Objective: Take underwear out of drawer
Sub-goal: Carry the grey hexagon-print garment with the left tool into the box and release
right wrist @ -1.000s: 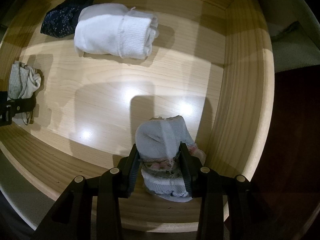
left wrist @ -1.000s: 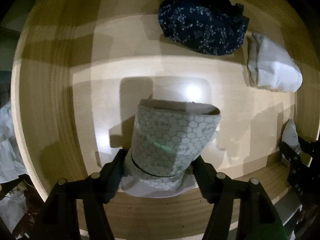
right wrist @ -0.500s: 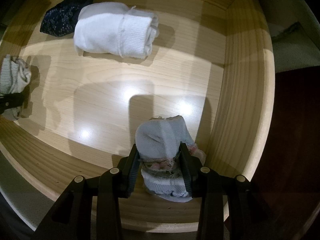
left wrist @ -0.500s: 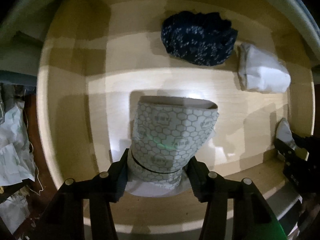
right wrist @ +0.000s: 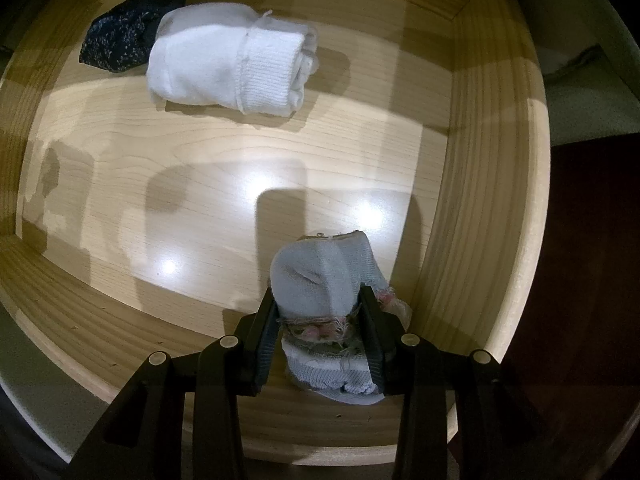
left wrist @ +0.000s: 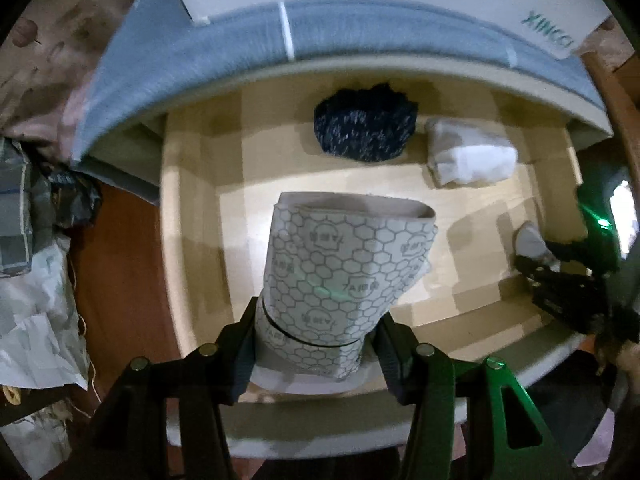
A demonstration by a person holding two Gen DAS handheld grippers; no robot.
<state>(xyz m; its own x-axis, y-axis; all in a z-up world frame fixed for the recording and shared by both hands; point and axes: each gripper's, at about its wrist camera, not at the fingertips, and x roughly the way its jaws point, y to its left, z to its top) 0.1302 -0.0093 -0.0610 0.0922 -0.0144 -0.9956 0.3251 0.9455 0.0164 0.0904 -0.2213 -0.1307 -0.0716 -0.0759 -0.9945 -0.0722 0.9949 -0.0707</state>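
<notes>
- Change since a second ago, left wrist view: the drawer (left wrist: 192,240) looks smaller and farther off. Its grey front edge and the surroundings now show, where the wooden floor filled the picture before. The left gripper (left wrist: 316,332) has risen with its load.
- The honeycomb-print underwear (left wrist: 344,264) sits between the fingers as it did before and now hangs clear above the drawer floor.
- Left jaws narrowed a little early in that second, with the folded print piece between them. Both pads now press its lower sides: pinching it, fairly wide because the bundle is thick.
- Right wrist view: no change. Right gripper (right wrist: 320,320) is in the same place, at the near right corner of the drawer.
- Right fingers (right wrist: 266,320) are drawn in close and clamp a grey rolled garment (right wrist: 320,280). Frayed pink and white fabric shows between the pads. Its lower end lies against the near drawer wall.
- At the left edge of the right view, the pale bundle and dark gripper tip seen earlier are gone; only shadows remain on the wood.
- In the drawer, back row: dark speckled garment (left wrist: 364,124) beside a white rolled garment (left wrist: 472,156), close together. Neither has shifted.
- Left view, right edge: the right gripper shows, dark, holding its grey piece.
- Outside the drawer, left: crumpled paper (left wrist: 36,320) on a reddish floor.
</notes>
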